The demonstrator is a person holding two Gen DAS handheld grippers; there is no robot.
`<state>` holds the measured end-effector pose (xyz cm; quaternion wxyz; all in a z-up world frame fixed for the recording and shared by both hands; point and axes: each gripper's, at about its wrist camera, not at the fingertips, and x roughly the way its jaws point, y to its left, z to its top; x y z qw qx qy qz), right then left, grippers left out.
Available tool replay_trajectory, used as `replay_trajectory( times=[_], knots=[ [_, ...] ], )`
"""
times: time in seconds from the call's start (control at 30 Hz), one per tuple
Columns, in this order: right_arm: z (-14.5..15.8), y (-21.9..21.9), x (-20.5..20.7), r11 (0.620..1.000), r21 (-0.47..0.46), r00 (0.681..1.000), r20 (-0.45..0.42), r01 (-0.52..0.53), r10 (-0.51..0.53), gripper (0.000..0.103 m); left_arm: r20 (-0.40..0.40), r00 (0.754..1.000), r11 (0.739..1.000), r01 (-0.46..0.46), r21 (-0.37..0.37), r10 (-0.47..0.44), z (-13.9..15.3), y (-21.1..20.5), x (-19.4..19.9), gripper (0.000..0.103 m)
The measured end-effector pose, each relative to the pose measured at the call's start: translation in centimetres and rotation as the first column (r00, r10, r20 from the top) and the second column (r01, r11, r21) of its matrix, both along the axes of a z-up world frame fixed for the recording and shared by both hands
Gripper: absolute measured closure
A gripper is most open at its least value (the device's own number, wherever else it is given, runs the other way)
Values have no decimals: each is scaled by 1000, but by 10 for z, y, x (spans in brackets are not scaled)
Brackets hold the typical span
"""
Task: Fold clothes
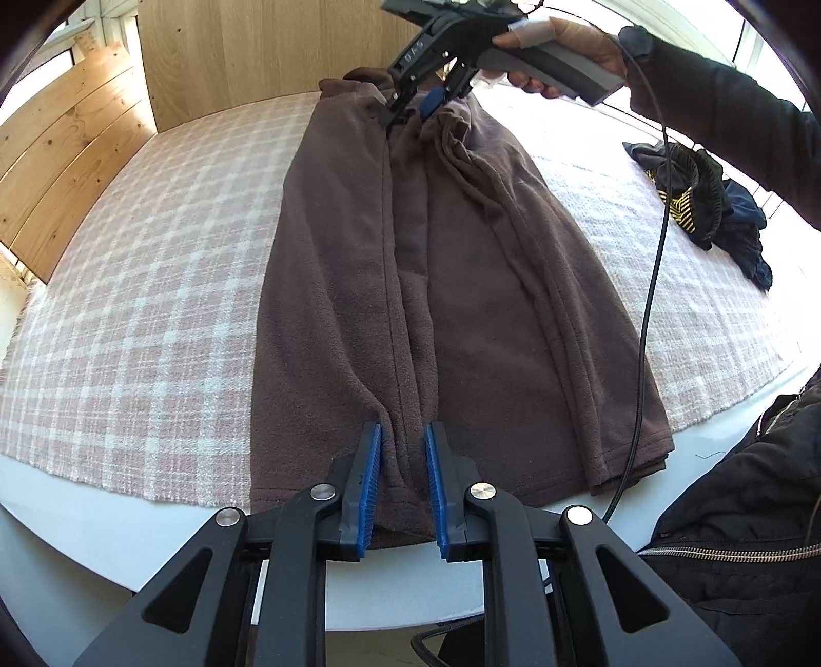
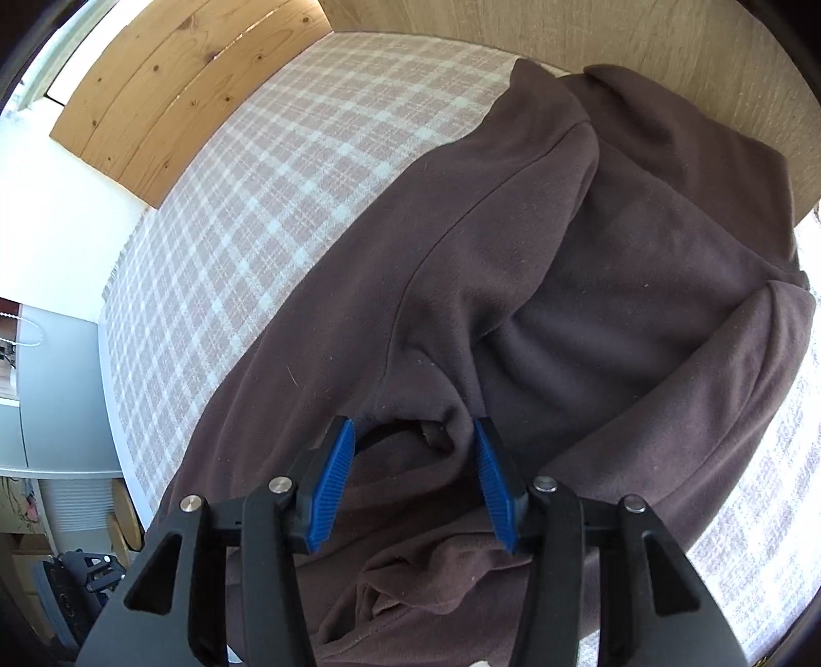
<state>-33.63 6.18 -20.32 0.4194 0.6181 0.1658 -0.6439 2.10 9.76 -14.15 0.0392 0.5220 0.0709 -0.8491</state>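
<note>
Brown garment (image 1: 462,287): soft matt fleece, slightly fuzzy nap, stitched seams. Checked cloth (image 1: 154,287) beneath: coarse woven fabric in pink and white, matt, rough weave plainly visible. Bench (image 1: 128,518) edge: smooth white surface with a faint sheen. Wooden boards (image 1: 66,169): knotty pine, lightly glossy; paler wood panel (image 1: 246,46) behind, matt with fine grain. Left gripper (image 1: 403,492): matt black plastic arms, shiny round metal pins, ribbed blue rubbery pads on the fingers (image 1: 370,477). Right gripper (image 2: 410,477): same black plastic, metal pins, ribbed blue pads. Dark clothes (image 1: 708,205) further off: thin cloth, partly striped yellow. Black jacket (image 1: 744,503): matt fabric with metal zip teeth. Cable (image 1: 651,287): smooth black rubber.
</note>
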Motion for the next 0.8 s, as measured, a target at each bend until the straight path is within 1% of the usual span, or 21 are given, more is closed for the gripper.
replay_trajectory(
  times=[0.03,0.07,0.1,0.13,0.2,0.23,0.27,0.33,0.37,0.4,0.43,0.5,0.57,0.6,0.63,0.67,0.7,0.73,0.8],
  knots=[
    [-3,-4,3,1000,8,1000,-2,-12,12,56,-13,1000,1000,-15,-1,15,3,-4,4,82],
    [-5,-7,6,1000,14,1000,-7,-25,26,56,-19,999,1000,-31,-3,31,4,-9,6,83],
    [-5,-9,9,999,13,999,-30,-44,44,60,-18,999,999,-46,-1,46,2,-14,8,83],
    [-5,-10,11,998,14,997,-46,-55,55,65,-13,998,998,-59,-1,59,0,-18,8,83],
    [-1,-9,10,999,6,997,-56,-50,50,88,21,998,998,-61,-4,61,-15,-24,5,85],
    [1,-8,10,999,4,997,-65,-47,47,92,50,997,999,-51,-8,51,-24,-24,3,85],
    [4,-7,8,999,16,994,-97,-39,41,93,68,997,999,-42,-13,42,-31,-24,2,84],
    [10,-4,6,999,44,987,-158,-27,34,94,53,998,999,-45,0,45,-34,-25,1,84],
    [6,-6,7,996,83,985,-164,-41,54,94,54,997,999,-48,7,48,-34,-26,0,84],
    [3,-7,8,993,105,988,-138,-47,61,93,53,997,999,-47,9,47,-33,-27,0,84],
    [5,-7,10,992,118,988,-142,-37,54,92,52,998,999,-47,11,47,-33,-27,0,84],
    [21,-8,20,993,117,974,-222,-26,52,79,52,998,999,-46,14,45,-33,-27,0,84],
    [43,-10,41,995,84,942,-325,-58,82,79,53,998,999,-41,12,41,-32,-27,-1,84],
    [52,-12,53,994,55,928,-355,-99,112,79,53,998,999,-41,13,40,-33,-27,-2,84],
    [58,-16,67,987,16,923,-352,-162,157,80,52,998,999,-41,15,40,-33,-28,-2,84],
    [58,-22,78,977,-6,922,-331,-215,201,91,52,998,999,-41,18,40,-33,-28,-3,83],
    [54,-30,89,966,-3,922,-298,-259,247,100,52,998,999,-42,20,41,-34,-29,-4,83],
    [48,-39,99,955,8,918,-273,-298,288,100,53,998,999,-43,22,41,-34,-29,-4,83],
    [32,-55,119,933,36,898,-258,-359,356,100,54,998,999,-43,21,42,-34,-29,-6,83]
  ],
)
